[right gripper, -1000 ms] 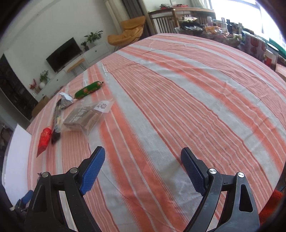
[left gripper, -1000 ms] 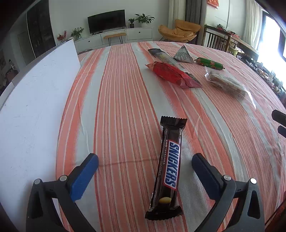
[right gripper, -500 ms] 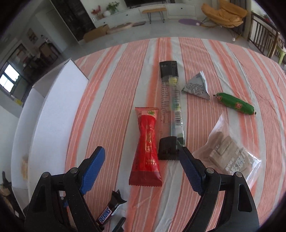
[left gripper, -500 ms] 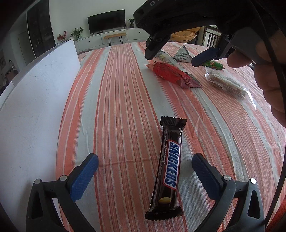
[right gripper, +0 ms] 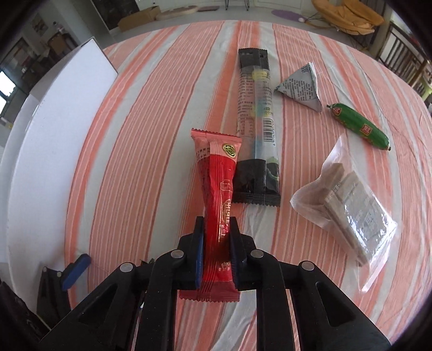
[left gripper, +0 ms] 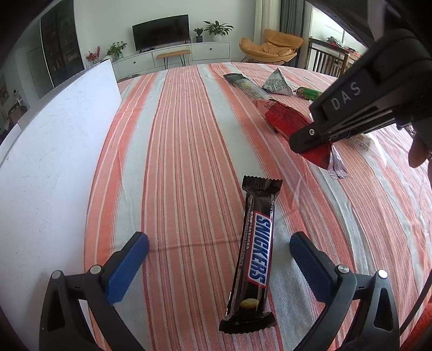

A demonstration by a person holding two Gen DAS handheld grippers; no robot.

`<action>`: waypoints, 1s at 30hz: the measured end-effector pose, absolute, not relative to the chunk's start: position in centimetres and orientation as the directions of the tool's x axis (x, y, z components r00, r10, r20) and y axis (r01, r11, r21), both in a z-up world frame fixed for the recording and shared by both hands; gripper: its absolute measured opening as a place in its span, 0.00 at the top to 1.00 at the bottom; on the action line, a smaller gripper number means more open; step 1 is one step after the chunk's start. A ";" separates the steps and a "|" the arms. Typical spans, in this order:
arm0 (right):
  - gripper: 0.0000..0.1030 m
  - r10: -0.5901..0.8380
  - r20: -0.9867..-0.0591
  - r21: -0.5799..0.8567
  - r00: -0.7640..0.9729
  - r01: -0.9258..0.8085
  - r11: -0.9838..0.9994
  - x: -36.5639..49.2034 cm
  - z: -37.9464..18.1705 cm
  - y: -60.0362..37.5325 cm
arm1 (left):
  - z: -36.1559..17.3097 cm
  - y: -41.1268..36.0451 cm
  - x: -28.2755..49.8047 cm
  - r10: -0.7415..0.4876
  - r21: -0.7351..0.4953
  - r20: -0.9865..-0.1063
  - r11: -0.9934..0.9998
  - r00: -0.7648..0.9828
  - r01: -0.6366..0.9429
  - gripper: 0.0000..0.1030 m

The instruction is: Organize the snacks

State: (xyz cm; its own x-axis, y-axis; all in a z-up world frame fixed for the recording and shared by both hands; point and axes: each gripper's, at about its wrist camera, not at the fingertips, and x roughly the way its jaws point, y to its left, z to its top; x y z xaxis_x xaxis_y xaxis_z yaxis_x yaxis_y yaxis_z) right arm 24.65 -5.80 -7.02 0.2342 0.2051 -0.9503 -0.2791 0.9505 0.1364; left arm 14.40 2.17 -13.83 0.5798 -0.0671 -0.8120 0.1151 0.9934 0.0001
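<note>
Striped tablecloth (right gripper: 151,140), snack packets (right gripper: 255,108), Snickers bar (left gripper: 256,253)

Right gripper (right gripper: 216,251) jaws just clamped

A black television (left gripper: 160,31) stands against a pale wall on a long white sideboard (left gripper: 172,55). Left of the television sit potted plants (left gripper: 116,49) and red flowers (left gripper: 93,54); right of it, two more green plants (left gripper: 217,27). Further right an orange lounge chair (left gripper: 271,47) rests by grey curtains (left gripper: 290,21), with dark wooden chairs (left gripper: 328,60) beyond. Far left of the television rises a dark cabinet (left gripper: 60,46). Daylight fills the room.
</note>
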 end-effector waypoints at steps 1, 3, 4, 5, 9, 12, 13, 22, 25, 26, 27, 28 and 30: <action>0.84 0.204 -0.950 0.136 0.237 -0.276 0.951 23.9 -6.9 -6.6 | -13.8 2.2 14.4 -0.067 0.000 -0.812 0.993 0.580 0.115 0.00; 0.84 0.207 -0.948 0.141 0.240 -0.264 0.954 22.3 -6.6 -8.3 | -13.8 2.2 14.4 -0.067 0.000 -0.812 0.993 0.580 0.115 0.00; 0.84 0.211 -0.948 0.148 0.240 -0.256 0.955 21.5 -6.5 -9.2 | -13.8 2.2 14.4 -0.067 0.000 -0.812 0.993 0.580 0.115 0.00; 0.84 0.213 -0.947 0.152 0.241 -0.246 0.957 20.6 -6.5 -10.1 | -13.8 2.2 14.4 -0.067 0.000 -0.812 0.993 0.580 0.115 0.00; 0.84 0.212 -0.935 0.165 0.286 -0.179 0.970 16.3 -6.3 -13.9 | -13.8 2.2 14.4 -0.067 0.000 -0.812 0.993 0.580 0.115 0.00; 0.84 0.170 -0.921 0.138 0.350 -0.116 0.984 12.9 -6.8 -15.5 | -13.8 2.2 14.4 -0.067 0.000 -0.812 0.993 0.580 0.115 0.00; 0.84 0.154 -0.913 0.125 0.377 -0.101 0.987 11.8 -7.1 -15.7 | -13.8 2.2 14.4 -0.067 0.000 -0.812 0.993 0.580 0.115 0.00; 0.24 0.036 -0.802 0.002 0.596 -0.056 0.998 9.0 -8.9 -11.8 | -13.8 2.2 14.4 -0.067 0.000 -0.812 0.993 0.580 0.115 0.00; 0.20 0.042 -0.802 0.012 0.596 -0.054 0.998 9.1 -8.8 -12.1 | -13.8 2.2 14.4 -0.067 0.000 -0.812 0.993 0.580 0.115 0.00; 0.19 0.044 -0.802 0.016 0.596 -0.051 0.999 9.2 -8.7 -12.2 | -13.9 2.2 14.3 -0.067 0.000 -0.812 0.993 0.580 0.115 0.00; 0.18 0.042 -0.802 0.013 0.596 -0.052 0.999 9.0 -8.8 -12.2 | -13.8 2.2 14.4 -0.067 0.001 -0.812 0.993 0.580 0.115 0.00; 0.17 0.041 -0.802 0.011 0.596 -0.054 0.998 9.1 -9.0 -12.1 | -13.8 2.2 14.4 -0.067 0.000 -0.812 0.993 0.580 0.115 0.00; 0.16 0.043 -0.802 0.012 0.596 -0.056 0.998 9.2 -9.1 -12.0 | -13.8 2.2 14.3 -0.067 0.000 -0.812 0.993 0.580 0.115 0.00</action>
State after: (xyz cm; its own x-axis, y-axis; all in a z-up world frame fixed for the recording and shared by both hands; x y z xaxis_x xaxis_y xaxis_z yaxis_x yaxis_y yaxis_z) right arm 9.18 -11.97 -9.08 0.5961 0.0427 -0.8018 -0.0557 0.9984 0.0118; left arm 14.32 2.16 -13.85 0.5798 -0.0673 -0.8120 0.1155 0.9933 0.0001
